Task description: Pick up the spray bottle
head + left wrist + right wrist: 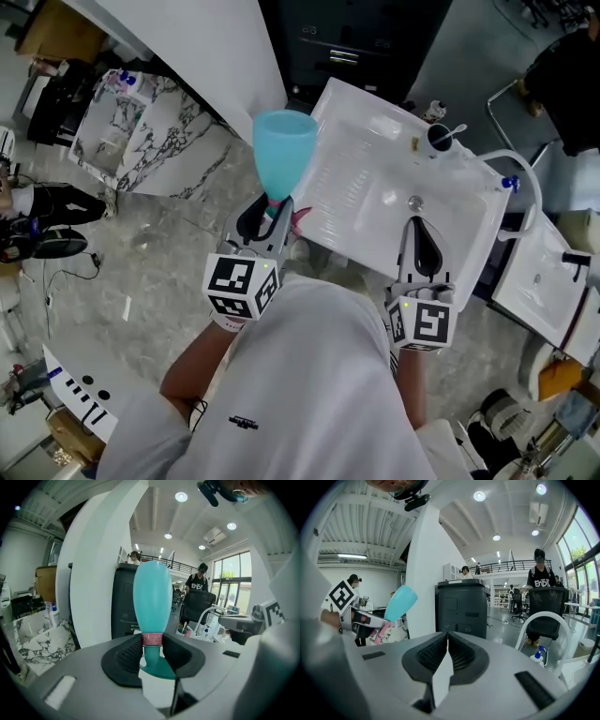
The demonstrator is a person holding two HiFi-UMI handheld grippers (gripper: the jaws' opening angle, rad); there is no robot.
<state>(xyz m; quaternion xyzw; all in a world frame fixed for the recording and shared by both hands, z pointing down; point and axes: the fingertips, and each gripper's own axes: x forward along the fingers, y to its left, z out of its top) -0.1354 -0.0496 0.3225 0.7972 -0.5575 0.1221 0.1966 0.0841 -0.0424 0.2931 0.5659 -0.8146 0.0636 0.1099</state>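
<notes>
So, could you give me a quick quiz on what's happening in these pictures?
1. True or false: the left gripper is clamped on the teal spray bottle.
2. Which part of the bottle sits between its jaws? A) the wide body B) the neck at the pink collar C) no part
3. Fill in: the right gripper is shut and ____.
Key: 1 true; 2 B; 3 empty.

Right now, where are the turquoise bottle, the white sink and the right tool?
spray bottle (152,597), left gripper view, its turquoise body.
sink (361,183), head view, bare basin floor.
right tool (446,637), right gripper view, between its closed tips.
</notes>
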